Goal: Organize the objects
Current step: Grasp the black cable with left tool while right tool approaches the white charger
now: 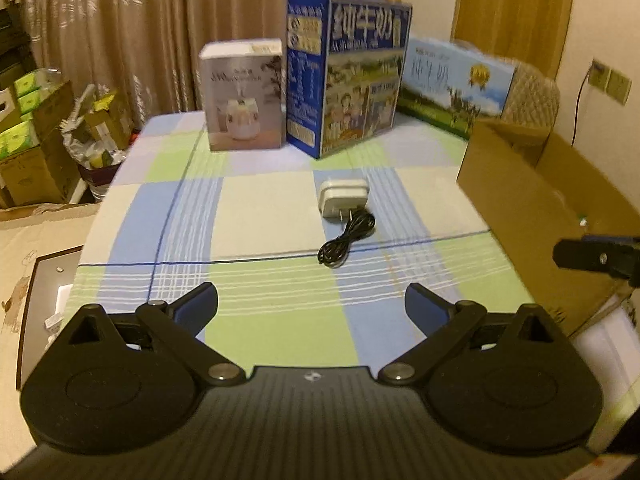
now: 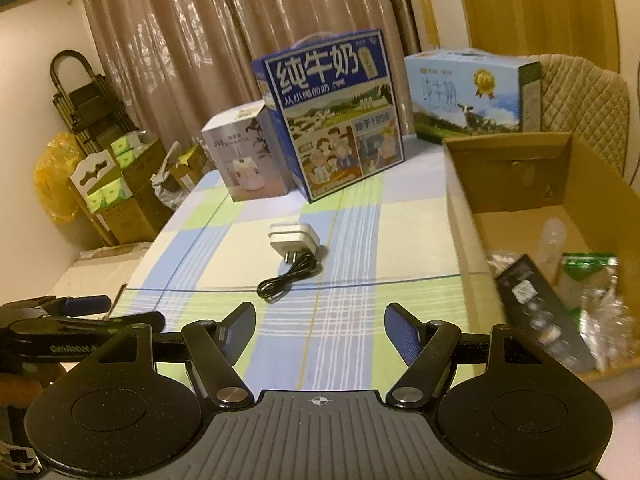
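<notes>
Both grippers, left and right, gape empty above the counter; charger and cable lie ahead.

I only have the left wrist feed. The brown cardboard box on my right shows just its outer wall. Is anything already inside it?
Observer: Yes. The right wrist view looks into the open brown cardboard box; a long black rectangular pack lies in it.
Operator: Only that?
Observer: No. A green and white packet sits beside it, along with some crinkled clear plastic.
Operator: The dark blue carton's lettering is blurred for me.
Observer: On the right wrist view the tall dark blue milk carton reads 纯牛奶 in large white characters.
Operator: Is the right gripper open?
Observer: Yes, the right gripper is open and holds nothing.
</notes>
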`<move>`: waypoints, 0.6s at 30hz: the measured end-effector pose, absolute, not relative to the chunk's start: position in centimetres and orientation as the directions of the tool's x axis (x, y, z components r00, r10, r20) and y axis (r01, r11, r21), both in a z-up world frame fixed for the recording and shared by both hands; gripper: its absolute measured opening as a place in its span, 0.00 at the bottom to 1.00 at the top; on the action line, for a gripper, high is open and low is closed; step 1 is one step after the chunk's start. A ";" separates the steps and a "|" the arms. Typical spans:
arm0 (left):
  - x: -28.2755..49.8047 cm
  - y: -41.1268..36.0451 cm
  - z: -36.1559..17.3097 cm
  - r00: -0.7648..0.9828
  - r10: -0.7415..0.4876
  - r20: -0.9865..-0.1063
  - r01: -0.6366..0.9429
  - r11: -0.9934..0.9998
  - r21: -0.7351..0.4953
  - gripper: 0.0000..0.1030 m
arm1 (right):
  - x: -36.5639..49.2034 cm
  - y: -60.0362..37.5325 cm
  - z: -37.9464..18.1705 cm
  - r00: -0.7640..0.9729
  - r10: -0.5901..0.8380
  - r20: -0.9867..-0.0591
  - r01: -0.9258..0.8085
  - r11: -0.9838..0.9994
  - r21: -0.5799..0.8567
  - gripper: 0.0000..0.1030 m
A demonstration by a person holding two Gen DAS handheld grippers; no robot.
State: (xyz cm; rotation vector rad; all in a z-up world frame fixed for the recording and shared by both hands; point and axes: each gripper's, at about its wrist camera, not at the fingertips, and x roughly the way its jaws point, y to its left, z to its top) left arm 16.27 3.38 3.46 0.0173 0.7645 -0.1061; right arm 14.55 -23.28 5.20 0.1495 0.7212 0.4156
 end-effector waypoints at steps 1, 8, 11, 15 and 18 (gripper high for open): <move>17.0 3.3 3.0 0.710 -0.088 -0.699 0.106 0.994 -0.017 0.95 | 15.3 -23.0 4.7 0.671 0.418 -0.612 -0.316 0.908 0.274 0.67; 22.4 3.4 -0.6 0.682 -0.118 -0.722 0.148 0.989 -0.021 0.94 | 20.2 -21.1 1.0 0.650 0.408 -0.641 -0.314 0.912 0.262 0.67; 24.3 3.0 -1.8 0.675 -0.134 -0.726 0.187 0.982 -0.008 0.90 | 22.1 -20.5 -0.5 0.643 0.402 -0.651 -0.307 0.915 0.262 0.67; 26.4 2.5 -3.3 0.668 -0.165 -0.726 0.235 0.972 -0.004 0.82 | 24.1 -20.0 -2.1 0.642 0.391 -0.660 -0.293 0.920 0.260 0.65; 28.1 1.9 -4.5 0.657 -0.176 -0.733 0.274 0.962 0.015 0.76 | 25.5 -19.8 -3.2 0.641 0.373 -0.671 -0.281 0.927 0.247 0.56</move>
